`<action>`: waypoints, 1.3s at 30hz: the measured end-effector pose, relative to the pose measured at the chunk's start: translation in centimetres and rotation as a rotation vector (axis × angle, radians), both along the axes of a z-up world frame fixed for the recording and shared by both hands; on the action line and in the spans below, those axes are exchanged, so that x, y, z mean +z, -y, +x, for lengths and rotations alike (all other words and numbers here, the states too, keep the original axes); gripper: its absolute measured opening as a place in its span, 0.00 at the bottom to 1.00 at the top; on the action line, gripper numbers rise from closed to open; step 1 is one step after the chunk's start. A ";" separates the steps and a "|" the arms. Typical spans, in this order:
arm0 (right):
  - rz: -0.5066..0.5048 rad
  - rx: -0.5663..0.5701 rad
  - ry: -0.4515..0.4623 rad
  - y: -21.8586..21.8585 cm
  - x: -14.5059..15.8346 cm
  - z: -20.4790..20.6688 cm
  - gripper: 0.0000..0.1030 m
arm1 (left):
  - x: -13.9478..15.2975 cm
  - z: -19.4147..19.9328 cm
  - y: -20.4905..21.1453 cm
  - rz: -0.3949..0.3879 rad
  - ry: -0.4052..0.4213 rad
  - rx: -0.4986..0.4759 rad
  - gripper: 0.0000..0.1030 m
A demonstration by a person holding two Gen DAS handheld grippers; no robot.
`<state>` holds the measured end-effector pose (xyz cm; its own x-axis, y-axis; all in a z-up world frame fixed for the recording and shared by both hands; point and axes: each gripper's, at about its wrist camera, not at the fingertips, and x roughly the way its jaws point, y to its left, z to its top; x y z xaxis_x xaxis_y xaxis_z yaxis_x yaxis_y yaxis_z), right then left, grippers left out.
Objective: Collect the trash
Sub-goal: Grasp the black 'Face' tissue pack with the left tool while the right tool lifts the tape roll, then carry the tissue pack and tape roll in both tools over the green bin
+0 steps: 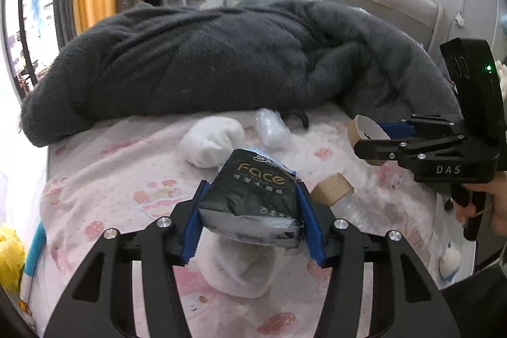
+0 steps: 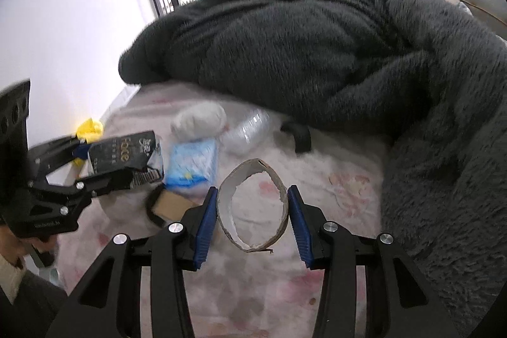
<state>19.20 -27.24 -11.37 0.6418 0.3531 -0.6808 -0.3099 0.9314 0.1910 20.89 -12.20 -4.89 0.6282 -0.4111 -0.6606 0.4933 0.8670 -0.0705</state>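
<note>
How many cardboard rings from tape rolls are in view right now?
2. One cardboard ring is squeezed in the right tool, raised off the bed. The other lies on the pink sheet beside the tissue pack. The grey blanket may hide more.

- Ahead of you, the heaped dark grey fleece blanket [image 1: 221, 59] blocks the whole far side of the bed.
- The pink printed bedsheet [image 1: 104, 167] at your left lies bare and passable.
- The white rolled sock [image 1: 212, 141], crumpled clear plastic bottle [image 1: 272, 129] and brown cardboard tape ring [image 1: 332, 189] crowd the centre.
</note>
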 end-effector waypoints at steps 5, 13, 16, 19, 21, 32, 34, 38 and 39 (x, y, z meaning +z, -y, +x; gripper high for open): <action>0.042 -0.004 0.041 -1.7 1.6 -0.1 0.44 | 1.0 -0.7 -2.2 -0.034 0.015 0.084 0.55; 0.089 0.040 0.061 -6.3 2.5 -0.6 0.44 | 1.4 -2.4 -6.4 -0.028 0.035 0.230 0.56; 0.092 0.069 0.058 -8.3 2.5 -1.0 0.44 | 1.2 -2.9 -7.9 -0.020 0.026 0.272 0.56; 0.103 0.095 0.062 -10.1 2.9 -1.3 0.44 | 0.8 -3.5 -9.9 -0.027 0.006 0.320 0.56; 0.107 0.115 0.068 -11.3 3.1 -1.7 0.44 | 0.5 -3.9 -11.3 -0.014 -0.008 0.350 0.56; 0.114 0.208 0.058 -17.6 2.9 -2.2 0.44 | -1.6 -6.0 -17.7 0.037 -0.075 0.451 0.55; 0.109 0.234 0.050 -19.3 2.7 -2.3 0.44 | -2.0 -6.5 -19.2 0.043 -0.086 0.470 0.55; 0.099 0.285 0.037 -22.5 2.5 -2.6 0.44 | -2.9 -7.0 -21.6 0.060 -0.117 0.499 0.55; 0.099 0.297 0.033 -23.4 2.4 -2.7 0.44 | -3.2 -7.1 -22.3 0.065 -0.127 0.507 0.55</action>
<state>16.52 -3.87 -8.97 0.5222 0.5919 -0.6140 -0.5730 0.7767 0.2614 13.78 10.05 -8.09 0.6513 -0.0320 -0.7582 0.0020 0.9992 -0.0404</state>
